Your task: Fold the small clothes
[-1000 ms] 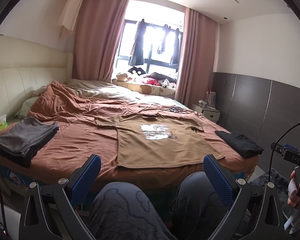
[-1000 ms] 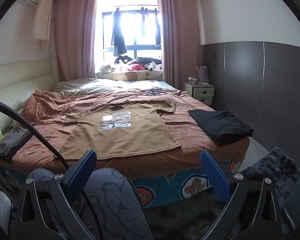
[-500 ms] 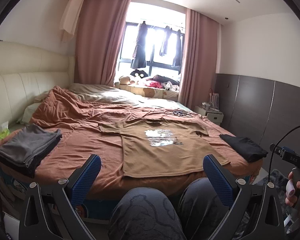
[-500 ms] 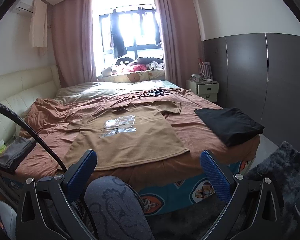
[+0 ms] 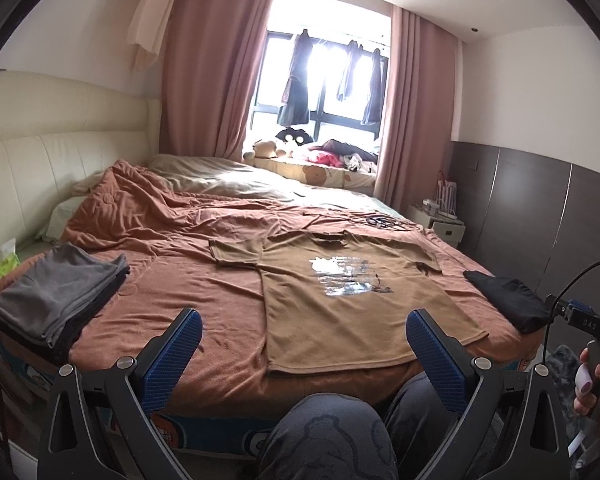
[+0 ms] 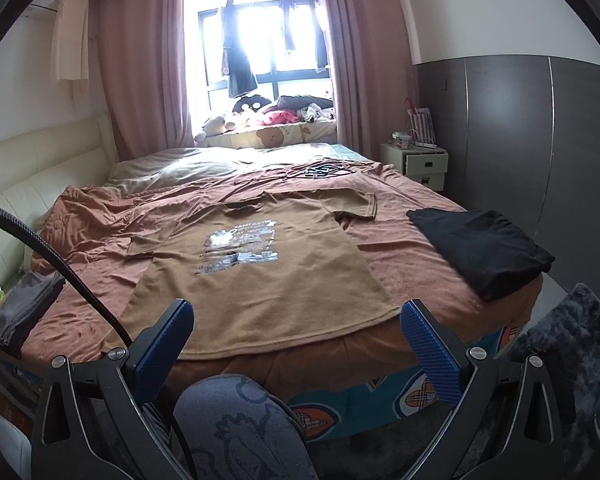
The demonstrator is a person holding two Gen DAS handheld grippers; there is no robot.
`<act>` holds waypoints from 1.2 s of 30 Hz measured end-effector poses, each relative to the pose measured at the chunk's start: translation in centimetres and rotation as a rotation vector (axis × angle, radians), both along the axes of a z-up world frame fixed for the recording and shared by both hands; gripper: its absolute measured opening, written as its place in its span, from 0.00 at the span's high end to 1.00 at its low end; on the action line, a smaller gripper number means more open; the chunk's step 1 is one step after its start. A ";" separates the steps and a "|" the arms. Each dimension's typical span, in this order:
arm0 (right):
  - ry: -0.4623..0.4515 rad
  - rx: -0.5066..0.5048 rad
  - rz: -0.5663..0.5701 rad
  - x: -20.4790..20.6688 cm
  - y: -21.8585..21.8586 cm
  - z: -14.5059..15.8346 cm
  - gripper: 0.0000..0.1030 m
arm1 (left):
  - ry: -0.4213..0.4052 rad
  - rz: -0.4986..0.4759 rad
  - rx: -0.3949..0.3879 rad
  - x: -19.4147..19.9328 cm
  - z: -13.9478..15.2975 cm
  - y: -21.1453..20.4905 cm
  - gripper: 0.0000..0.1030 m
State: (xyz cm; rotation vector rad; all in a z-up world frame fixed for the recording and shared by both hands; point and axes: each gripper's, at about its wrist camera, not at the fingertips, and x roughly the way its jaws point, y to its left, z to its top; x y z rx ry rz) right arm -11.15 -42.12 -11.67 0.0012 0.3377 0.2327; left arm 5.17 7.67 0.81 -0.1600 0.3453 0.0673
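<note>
A tan T-shirt [image 5: 352, 304] with a silver print lies flat and face up on the rust-brown bedspread [image 5: 204, 280], its hem at the near edge of the bed. It also shows in the right wrist view [image 6: 260, 276]. My left gripper [image 5: 304, 344] is open and empty, held in front of the bed above the person's knees. My right gripper [image 6: 296, 336] is open and empty too, short of the shirt's hem.
A folded grey pile [image 5: 56, 300] sits at the bed's left near corner. A folded black garment [image 6: 480, 248] lies at the right near corner. Cables [image 6: 324, 169] lie beyond the shirt. A nightstand [image 6: 418, 164] and a dark wall stand right. A dark rug [image 6: 568, 340] lies on the floor.
Both grippers have risen and moved a little closer to the bed, so more of the bedspread and shirt shows. Both stay open. The shirt has not moved.
</note>
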 end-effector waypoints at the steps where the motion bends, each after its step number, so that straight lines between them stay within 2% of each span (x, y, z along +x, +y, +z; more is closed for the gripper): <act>1: 0.004 -0.005 0.002 0.4 0.3 0.1 0.00 | 0.007 0.007 -0.001 0.4 -0.1 0.3 0.00; 17: 0.047 -0.029 0.118 9.2 4.7 1.4 0.00 | 0.096 0.094 -0.023 8.3 -0.1 5.2 0.00; 29: 0.133 -0.031 0.176 17.0 8.2 2.1 0.00 | 0.183 0.151 -0.064 15.0 -1.8 9.1 0.00; 36: 0.152 -0.007 0.196 21.5 10.7 2.5 0.00 | 0.234 0.162 -0.076 20.0 -2.8 11.3 0.01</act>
